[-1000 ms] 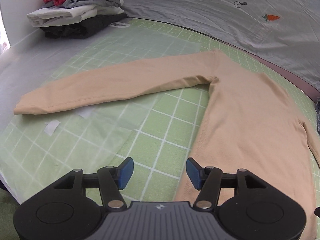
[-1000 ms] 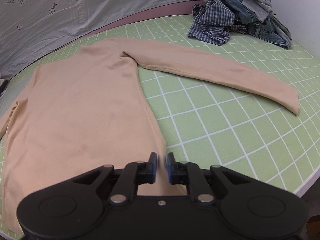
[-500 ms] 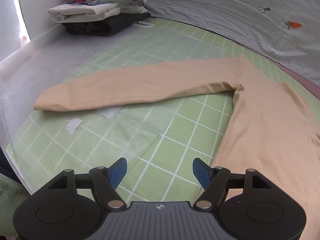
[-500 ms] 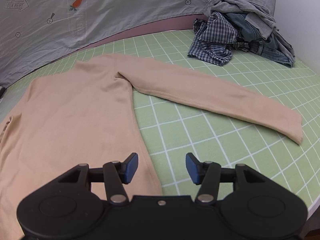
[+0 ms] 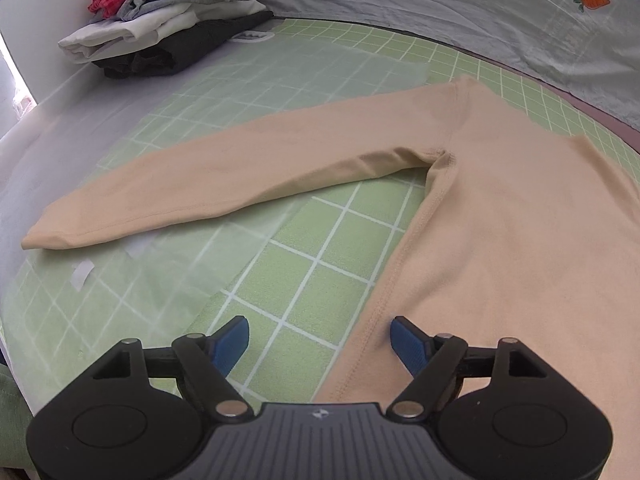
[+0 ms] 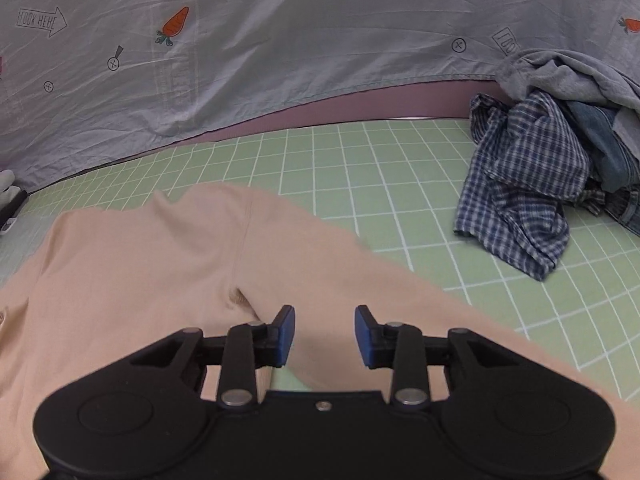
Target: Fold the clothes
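Shirt [image 5: 520, 240] lies flat, sleeve [image 5: 240, 176] stretching leftward; left claw [image 5: 320, 344] and right claw [image 6: 325, 336] gape empty.

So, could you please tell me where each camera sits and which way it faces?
Left wrist: on the left gripper, open, low over the green mat, facing the shirt's sleeve and the folded stack.
Right wrist: on the right gripper, open, above the shirt, facing the grey sheet and unfolded pile.
Shared: shirt, mat, sheet.
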